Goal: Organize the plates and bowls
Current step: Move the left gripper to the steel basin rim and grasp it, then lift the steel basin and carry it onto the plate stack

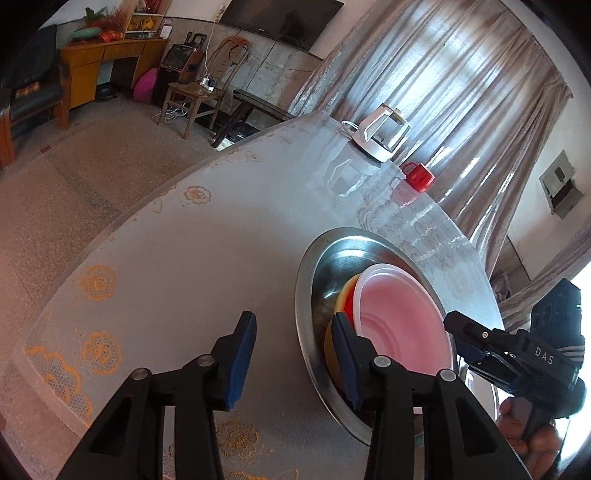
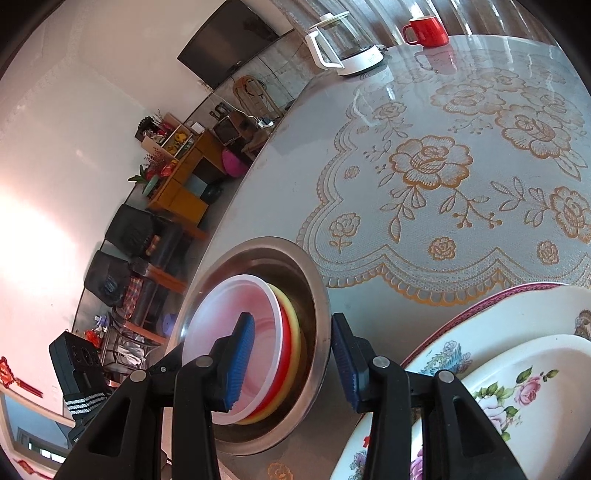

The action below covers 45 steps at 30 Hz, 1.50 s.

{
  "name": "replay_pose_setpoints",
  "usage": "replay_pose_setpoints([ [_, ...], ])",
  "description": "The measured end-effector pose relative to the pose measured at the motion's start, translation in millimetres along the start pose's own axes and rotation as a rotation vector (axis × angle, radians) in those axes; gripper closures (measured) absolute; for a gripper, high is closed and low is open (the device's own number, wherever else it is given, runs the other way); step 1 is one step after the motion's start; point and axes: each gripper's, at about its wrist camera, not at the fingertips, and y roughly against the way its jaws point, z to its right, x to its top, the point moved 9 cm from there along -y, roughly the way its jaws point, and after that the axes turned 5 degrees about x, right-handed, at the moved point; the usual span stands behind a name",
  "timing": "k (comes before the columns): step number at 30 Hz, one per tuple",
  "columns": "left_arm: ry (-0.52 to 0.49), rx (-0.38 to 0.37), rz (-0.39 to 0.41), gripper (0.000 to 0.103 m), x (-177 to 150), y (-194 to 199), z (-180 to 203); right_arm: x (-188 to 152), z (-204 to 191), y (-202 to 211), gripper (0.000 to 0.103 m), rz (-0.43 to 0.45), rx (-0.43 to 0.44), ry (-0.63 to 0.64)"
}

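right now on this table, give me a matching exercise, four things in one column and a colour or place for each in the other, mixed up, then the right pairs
Things:
1. mug
2. kettle
3. metal basin
4. flowered plates

Colour or place:
A. holds the stacked plastic bowls
B. red
C. nearest the camera, to the right of the basin in the right wrist view
D. white base and handle, clear body

Pairs: 1-B, 2-D, 3-A, 4-C
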Motion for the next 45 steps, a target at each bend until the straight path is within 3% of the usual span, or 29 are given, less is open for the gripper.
replay_pose_setpoints([
  [9, -0.049, -0.071, 0.007, 0.069, -3.5, 0.3, 14.4, -2.7, -1.0, -12.7, 0.060, -0.020, -0.002, 0.003],
  [36, -0.100, -0.033, 0.032, 0.069, -12.1, 10.7, 18.4, -13.6, -5.4, -15.4, 0.060, -0.029, -0.044, 0.076],
  [45, -0.126, -0.019, 0.046, 0.062, -18.6, 11.4, 18.0, -16.2, -6.6, -14.6, 0.065, -0.037, -0.055, 0.093],
])
